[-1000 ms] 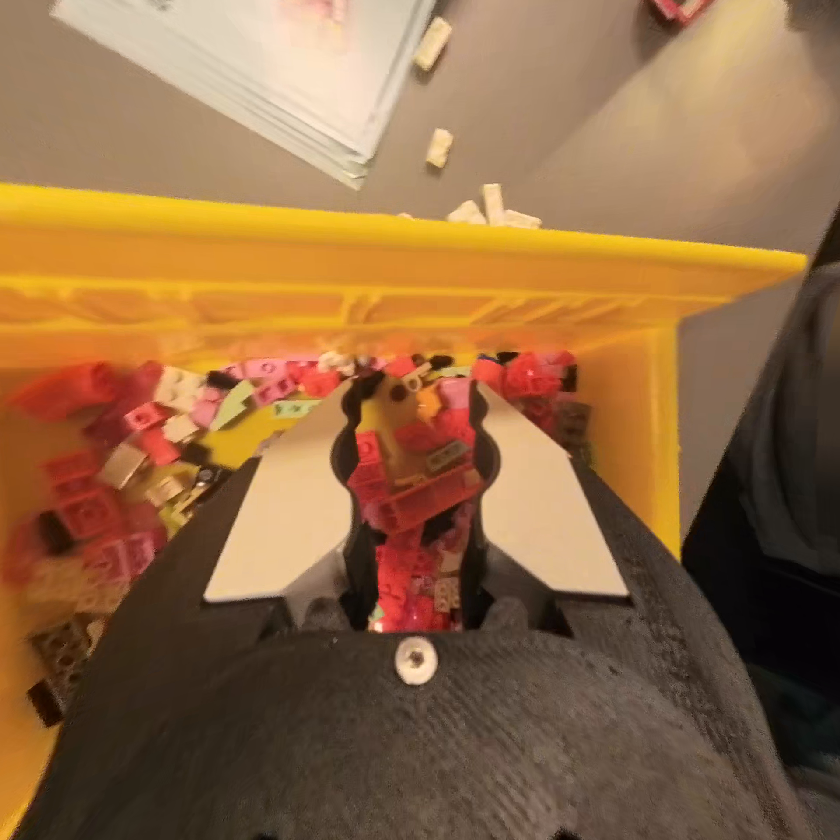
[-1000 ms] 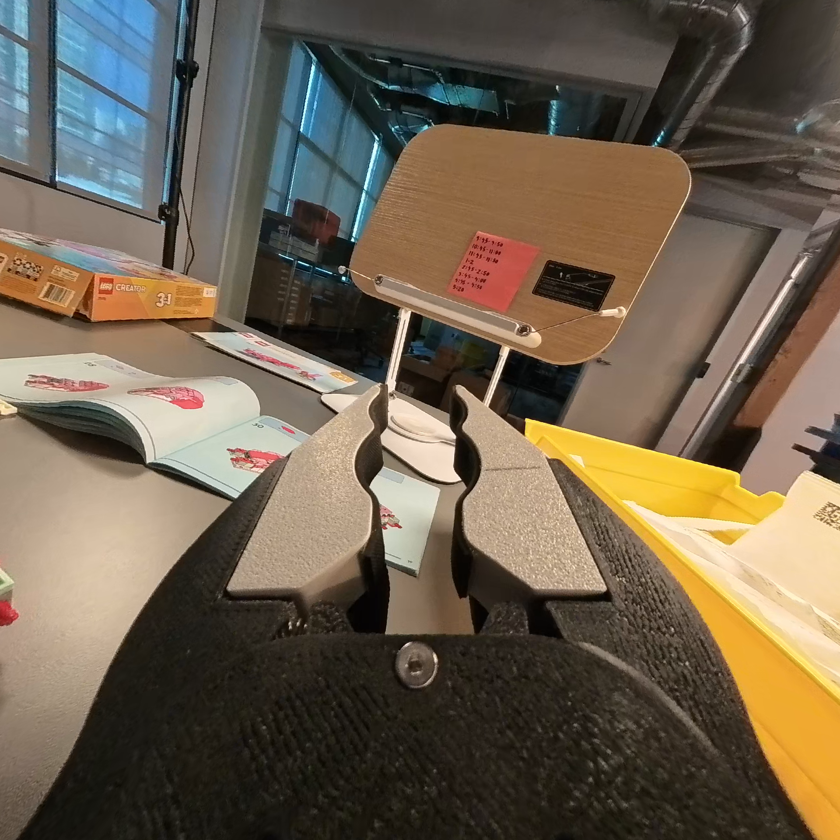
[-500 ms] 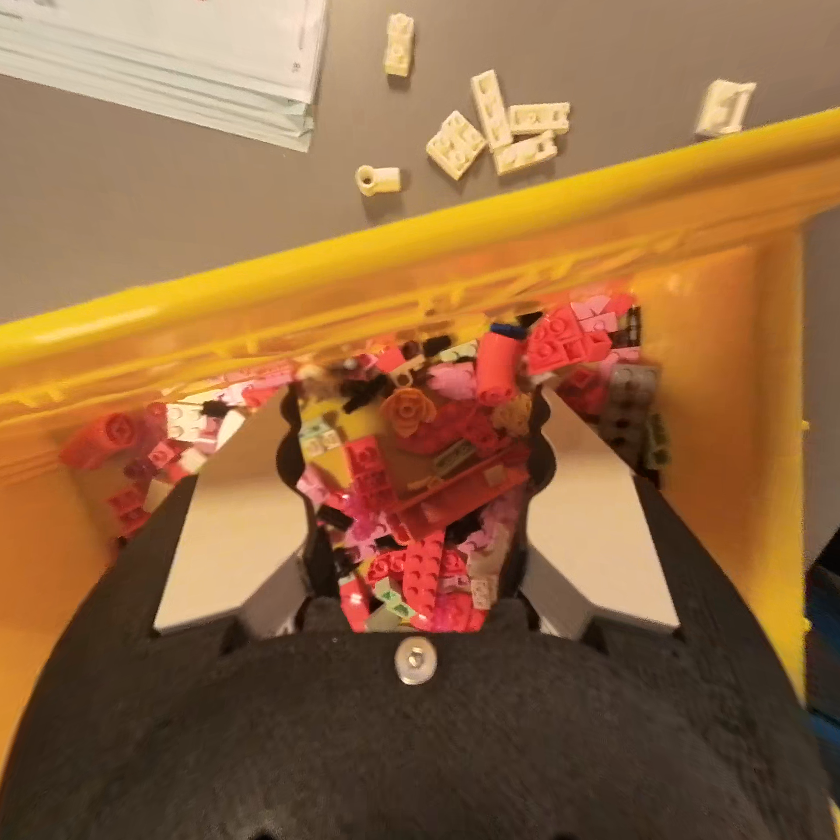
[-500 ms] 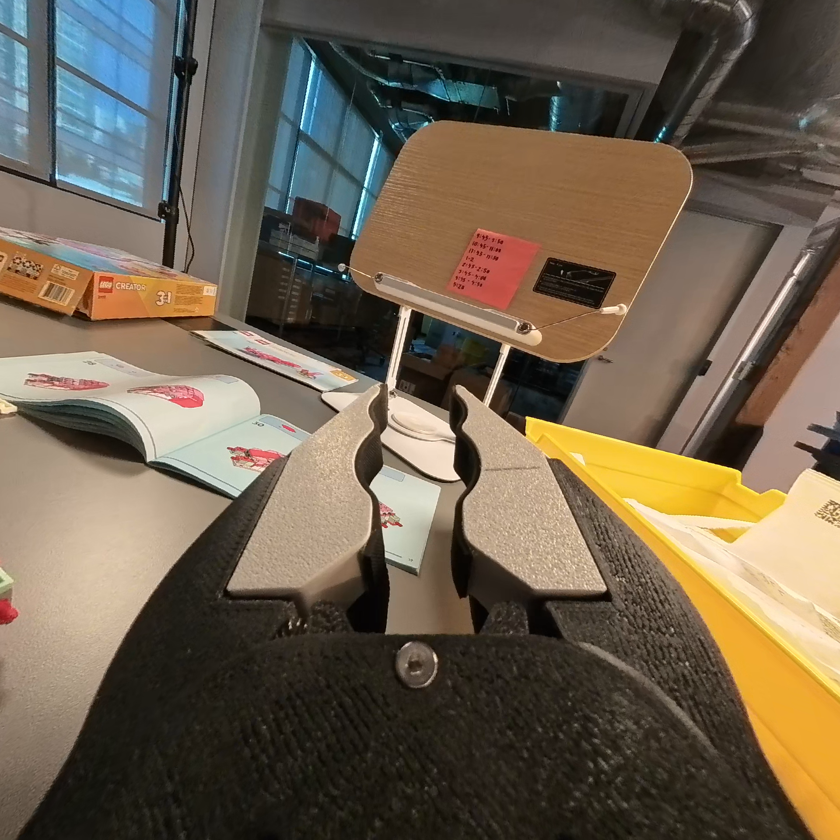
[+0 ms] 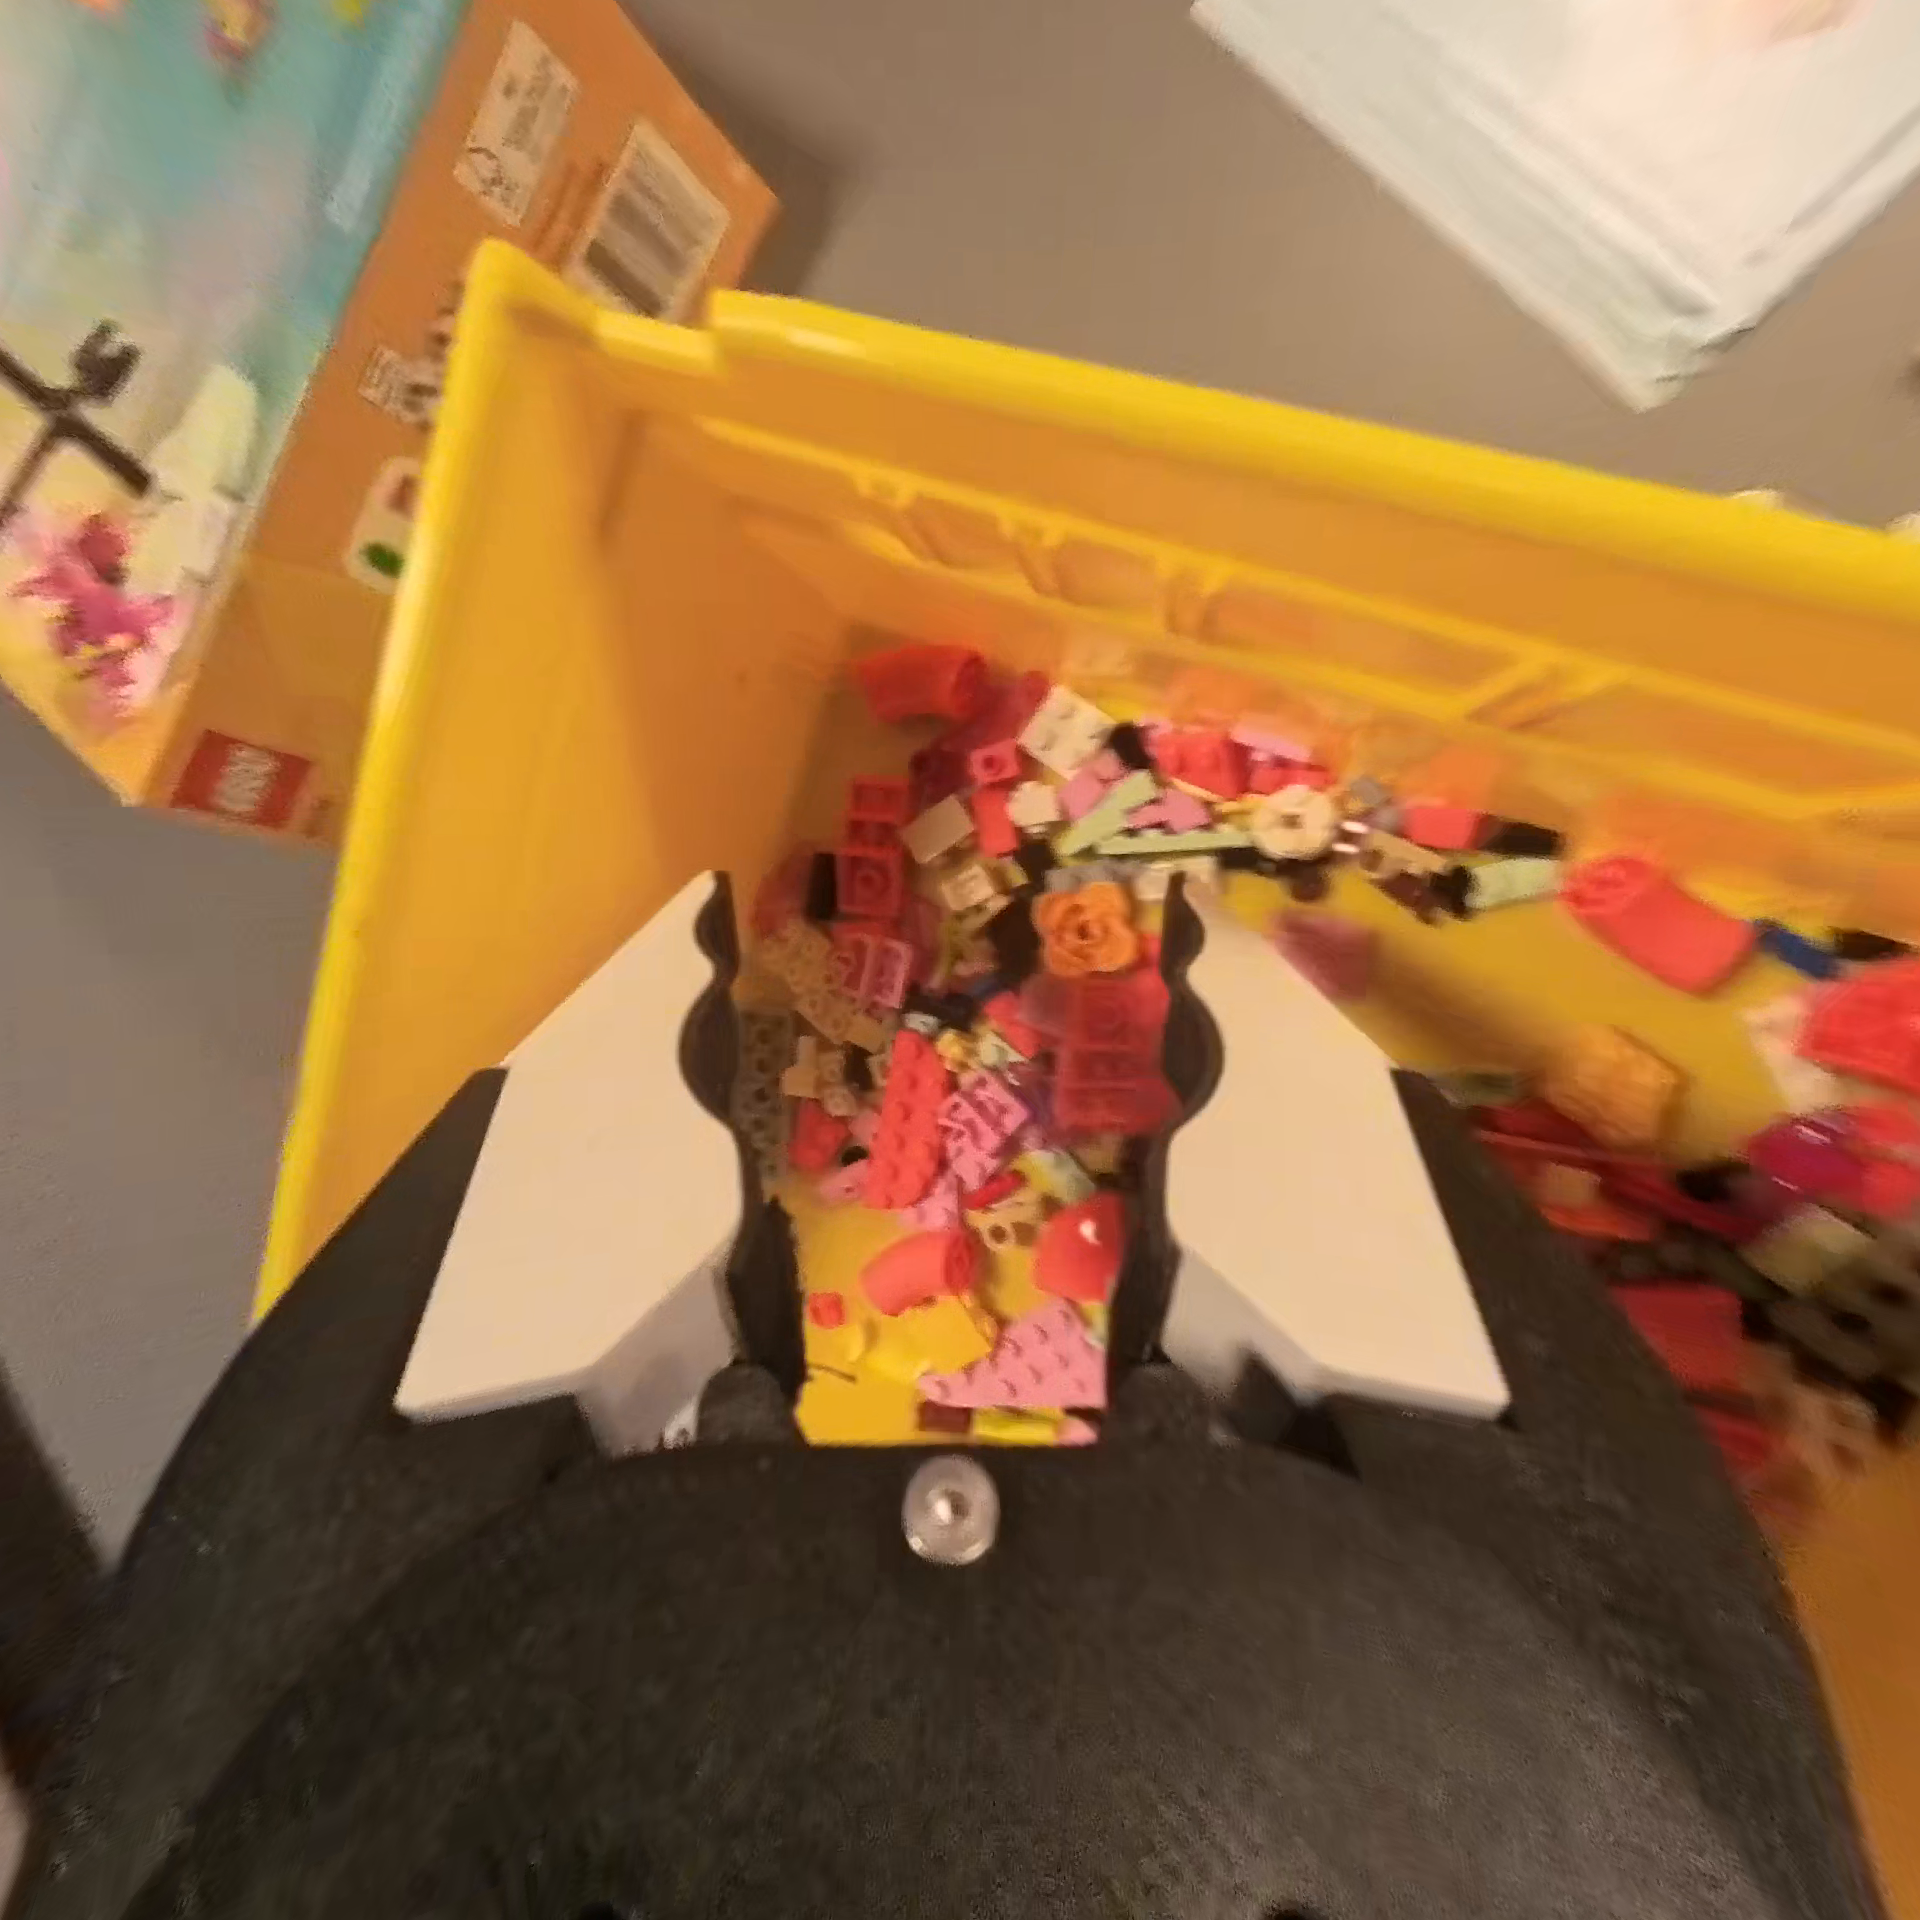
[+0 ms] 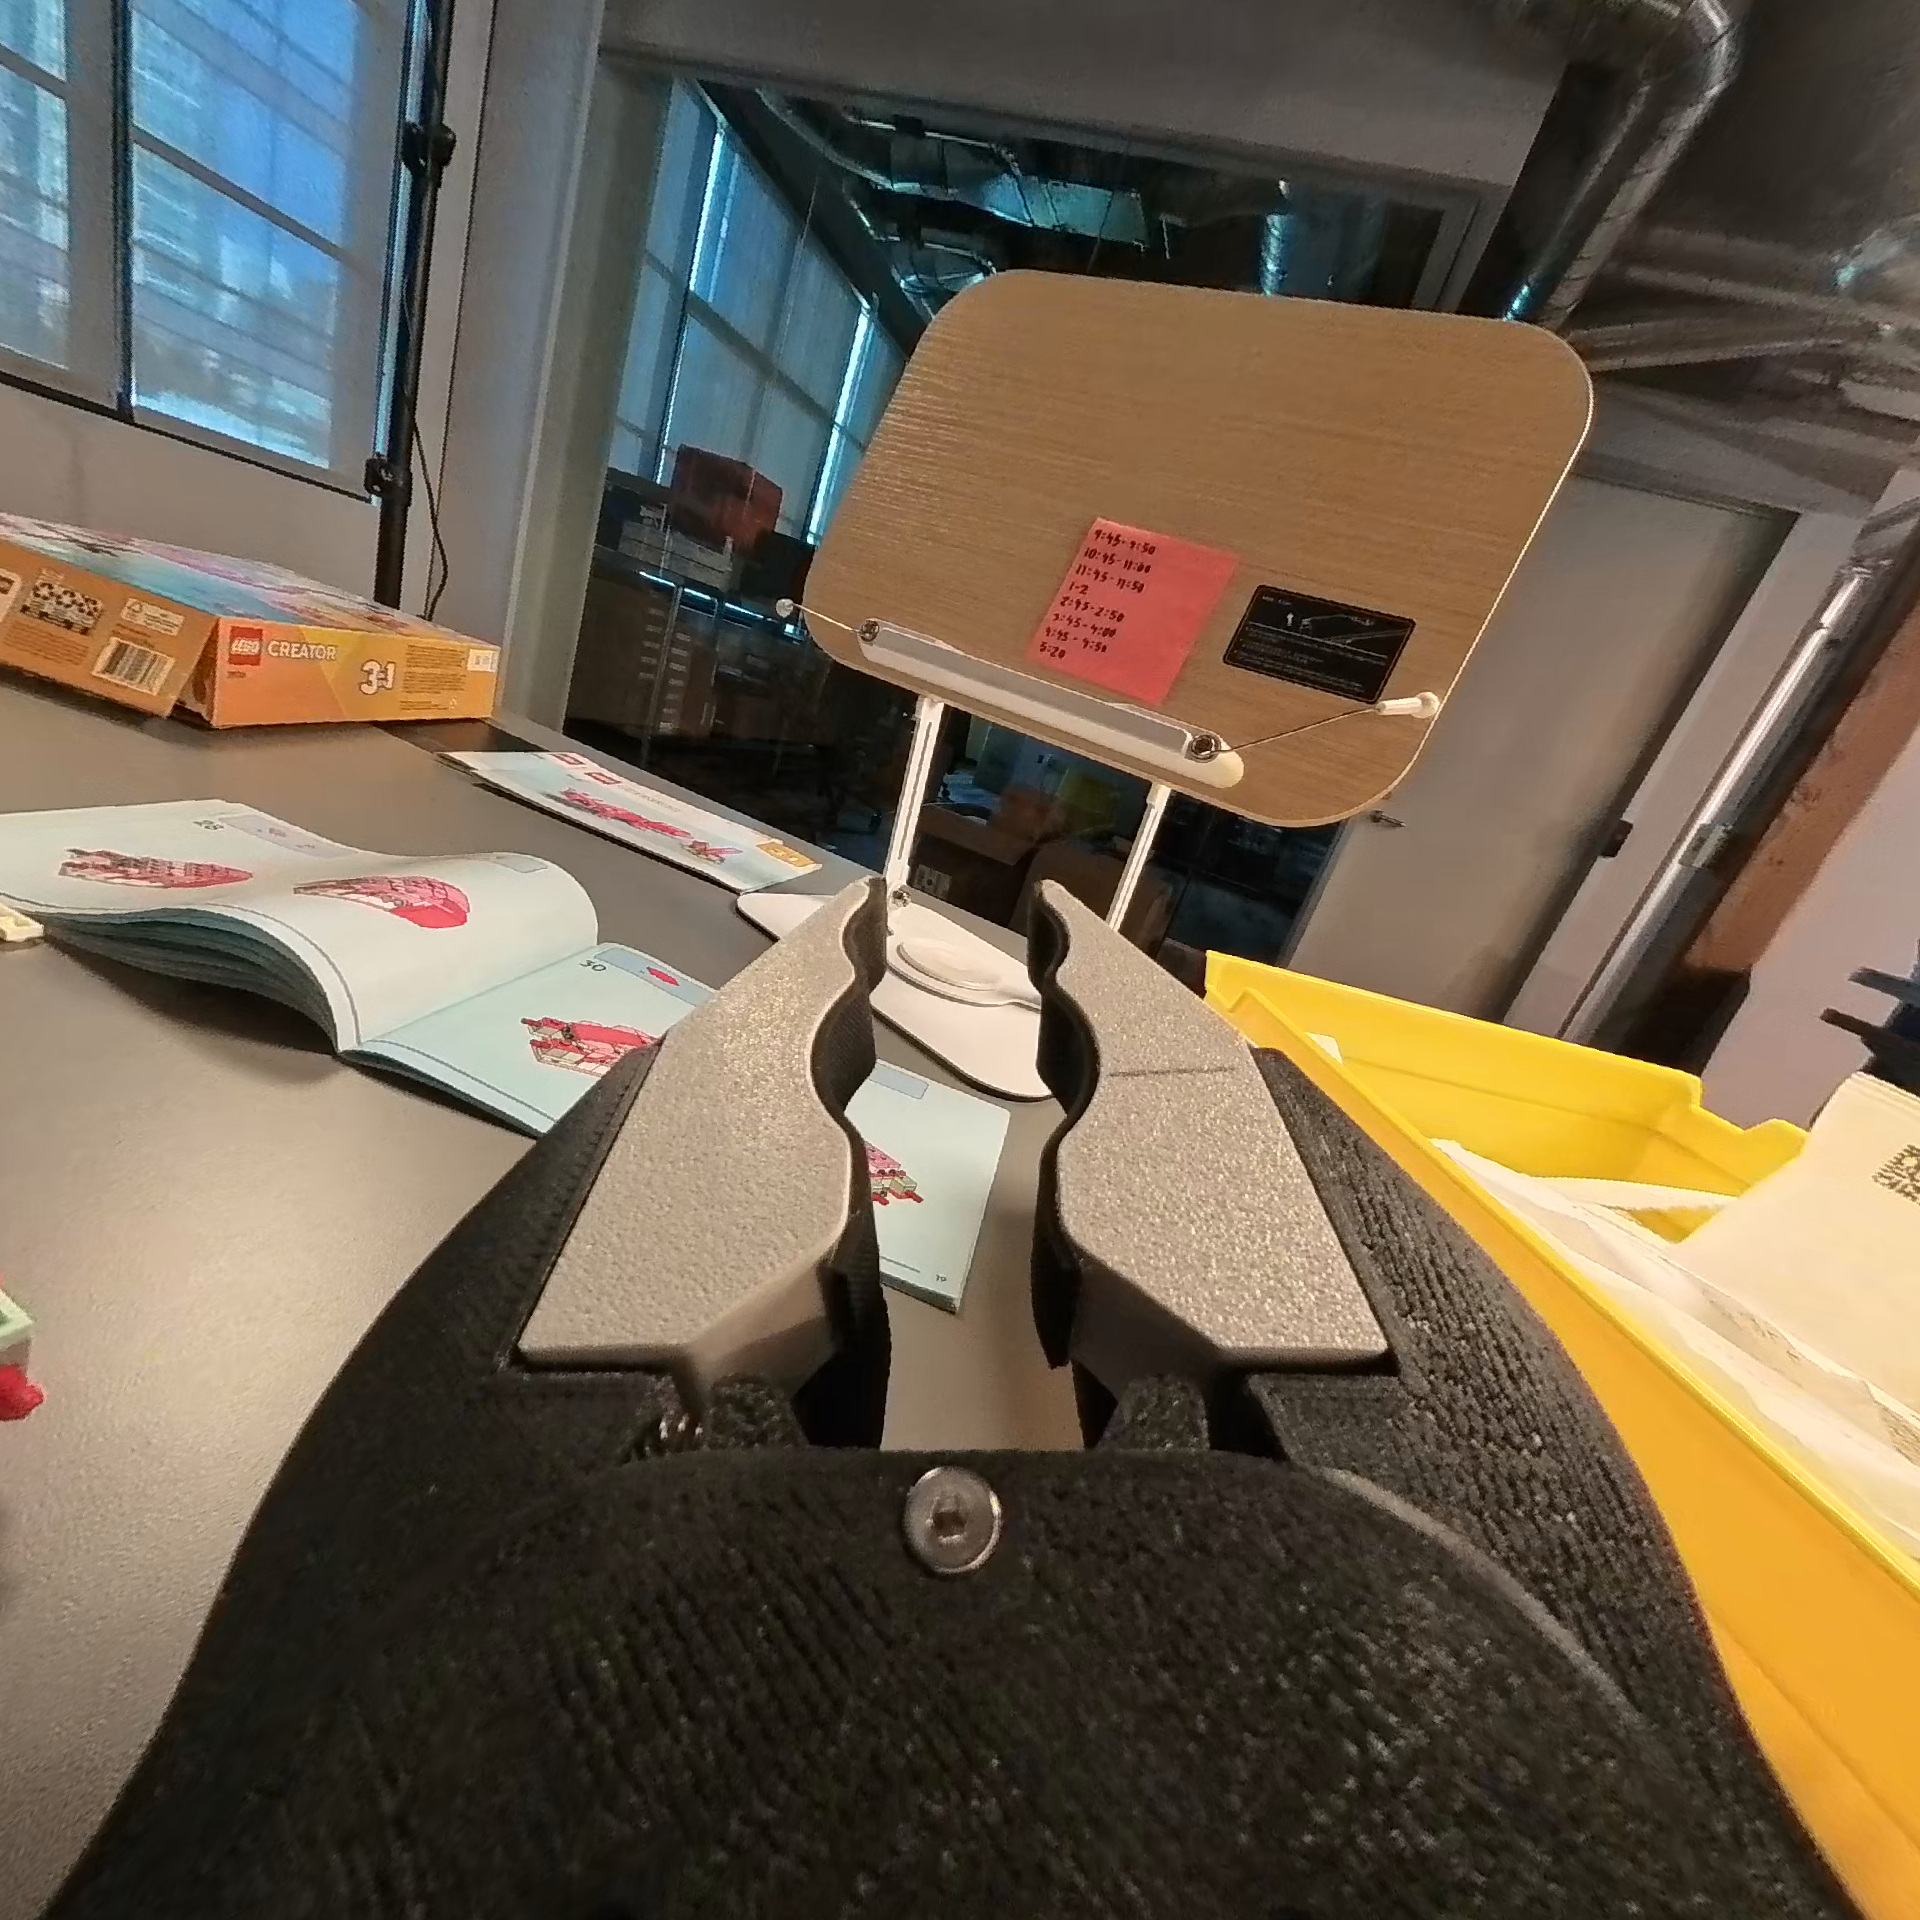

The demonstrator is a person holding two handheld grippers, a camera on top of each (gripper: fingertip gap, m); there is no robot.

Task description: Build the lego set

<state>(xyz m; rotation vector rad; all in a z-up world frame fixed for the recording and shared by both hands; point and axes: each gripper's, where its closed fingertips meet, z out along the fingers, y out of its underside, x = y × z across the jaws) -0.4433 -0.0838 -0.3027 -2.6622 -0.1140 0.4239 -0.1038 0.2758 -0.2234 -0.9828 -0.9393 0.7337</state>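
two yellow bins flank you: your left gripper [image 5: 951, 914] hangs spread and bare over the brick-filled yellow bin [image 5: 1143, 436], orange rose piece [image 5: 1086, 928] at 12 o'clock; your right gripper [image 6: 958, 914], slightly parted and bare, faces the wooden book stand [image 6: 1195, 540] at 12 o'clock.

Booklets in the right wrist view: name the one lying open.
The thick booklet at the left, just ahead of the right gripper, lies open with pages arched. The thin booklet farther back, near the stand's base, lies closed and flat.
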